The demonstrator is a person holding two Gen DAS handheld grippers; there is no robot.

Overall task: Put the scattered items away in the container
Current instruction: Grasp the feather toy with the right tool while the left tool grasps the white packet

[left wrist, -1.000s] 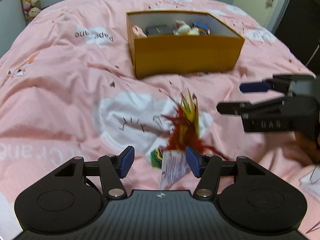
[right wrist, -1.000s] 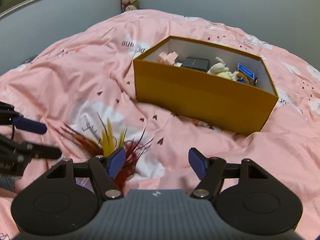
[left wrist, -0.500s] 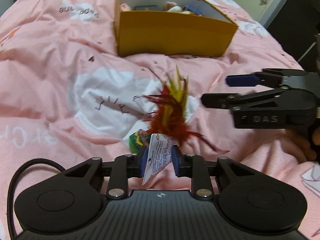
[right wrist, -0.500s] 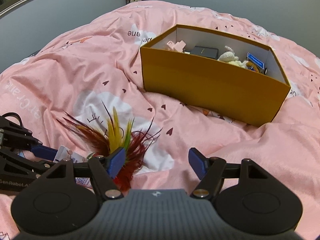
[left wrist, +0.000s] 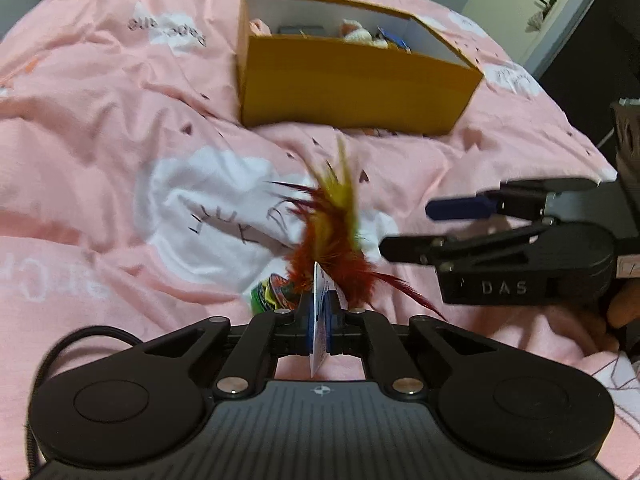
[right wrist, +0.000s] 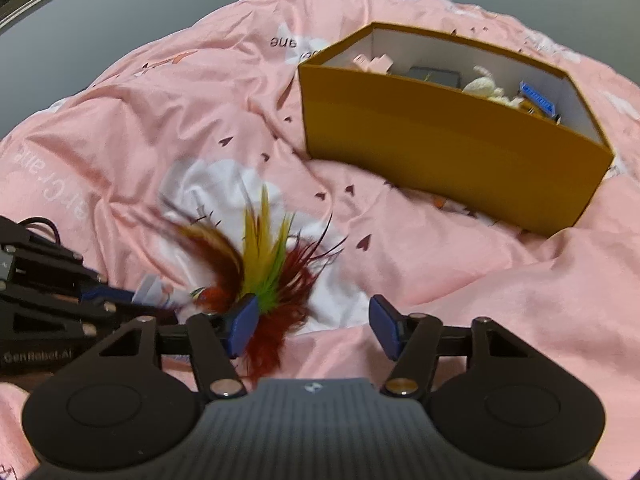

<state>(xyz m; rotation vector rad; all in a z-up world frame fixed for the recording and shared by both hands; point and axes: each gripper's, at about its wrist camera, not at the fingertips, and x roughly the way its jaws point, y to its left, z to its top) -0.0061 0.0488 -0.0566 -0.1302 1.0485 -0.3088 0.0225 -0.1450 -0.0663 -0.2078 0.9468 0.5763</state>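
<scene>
A feather toy [left wrist: 332, 236] with red, yellow and green plumes lies on the pink duvet [left wrist: 100, 120], in front of the orange box [left wrist: 352, 84]. My left gripper [left wrist: 319, 314] is shut on the toy's white paper tag [left wrist: 320, 284], which stands edge-on between the blue pads. In the right wrist view the toy [right wrist: 268, 264] sits at the left finger of my right gripper [right wrist: 314, 322]. Its jaws are closing; red plumes reach in between them, but the pads press on nothing. The box [right wrist: 448, 140] stands up and to the right.
The box holds a white plush [right wrist: 486, 88], a black case [right wrist: 434, 76] and a blue item [right wrist: 538, 98]. The duvet is creased and humps up around the box. My right gripper [left wrist: 412, 226] hangs close to the right of the toy. A door [left wrist: 520, 0] is at the back right.
My left jaws have come together from wide apart onto the paper tag. The right jaws have narrowed a little. Both cameras have tilted slightly, and the feathers now stand more upright.
</scene>
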